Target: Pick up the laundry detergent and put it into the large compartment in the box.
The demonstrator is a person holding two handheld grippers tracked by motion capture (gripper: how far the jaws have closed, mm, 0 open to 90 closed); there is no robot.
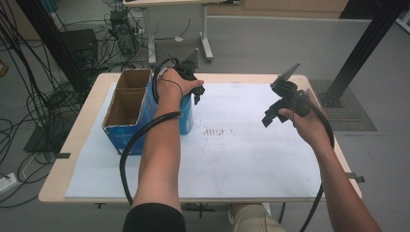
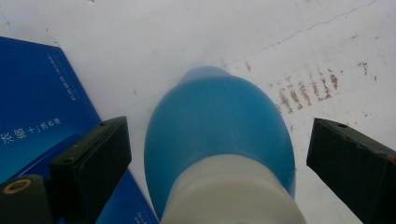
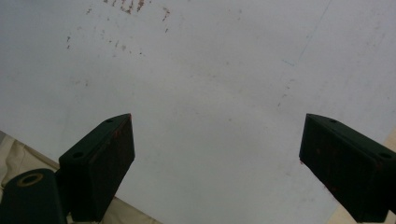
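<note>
A blue bottle (image 2: 219, 126) with a white neck stands on the white sheet (image 1: 251, 154), right beside a blue cardboard box (image 1: 121, 137). My left gripper (image 2: 220, 127) hangs over it, open, one jaw on each side of the bottle's body and both apart from it. In the high view the left gripper (image 1: 194, 92) sits above the bottle (image 1: 186, 121), whose top the hand hides. My right gripper (image 1: 271, 115) is held above the right half of the sheet. It is open, with only bare sheet (image 3: 210, 84) between the jaws of the right gripper (image 3: 218, 128).
The box's open top (image 1: 126, 96) shows a brown inside split in two compartments, both looking empty. Rust-coloured marks (image 1: 215, 131) stain the sheet's middle. A black frame post (image 1: 360, 53) rises beyond the table's right corner. Cables and equipment lie on the floor at the far left.
</note>
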